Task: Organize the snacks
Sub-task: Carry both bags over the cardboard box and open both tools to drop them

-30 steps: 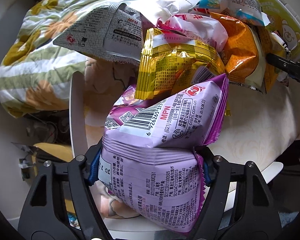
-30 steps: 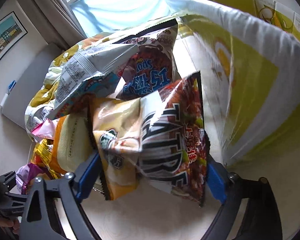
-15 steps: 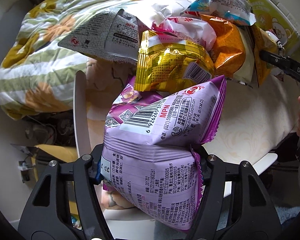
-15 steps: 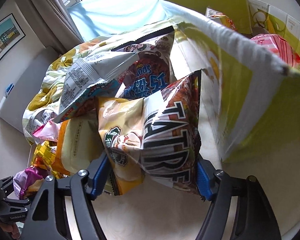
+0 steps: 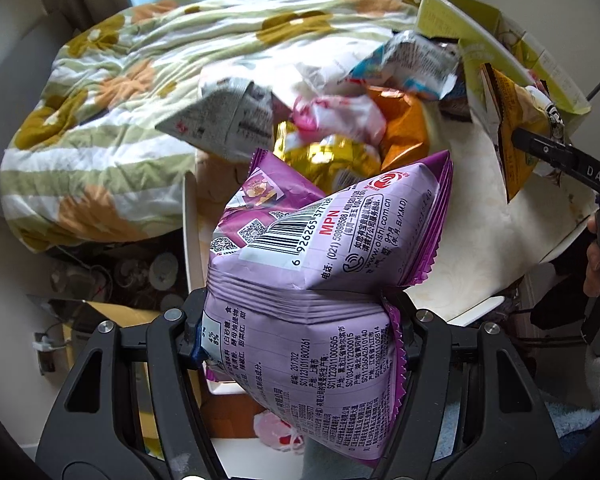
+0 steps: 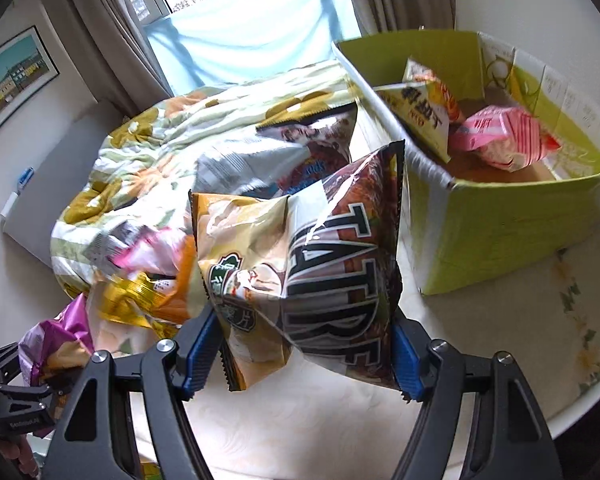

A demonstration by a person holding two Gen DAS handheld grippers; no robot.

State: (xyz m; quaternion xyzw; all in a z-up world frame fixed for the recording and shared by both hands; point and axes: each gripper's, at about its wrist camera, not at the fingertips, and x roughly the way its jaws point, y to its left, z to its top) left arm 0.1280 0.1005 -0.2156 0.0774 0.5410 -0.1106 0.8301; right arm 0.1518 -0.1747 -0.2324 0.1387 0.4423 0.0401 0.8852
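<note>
Left wrist view: left gripper (image 5: 300,320) is clamped on a purple snack bag (image 5: 320,280), its pads pressing the bag's middle fold, the bag clear of the white table (image 5: 480,216). Right wrist view: right gripper (image 6: 300,344) pinches a brown-and-cream chip bag (image 6: 300,272) from both sides, also off the table. Both sets of jaws have just been closing, each with its bag between them. Green cardboard box (image 6: 500,216) sits on the table just right of the chip bag, open-topped, two packets already inside. Loose pile of snacks (image 5: 340,120) remains beside the floral quilt (image 5: 120,100). Judged step: carry phase, both bags gripped. Next move calls for taking each bag over the box rim and letting go above the free space.
</note>
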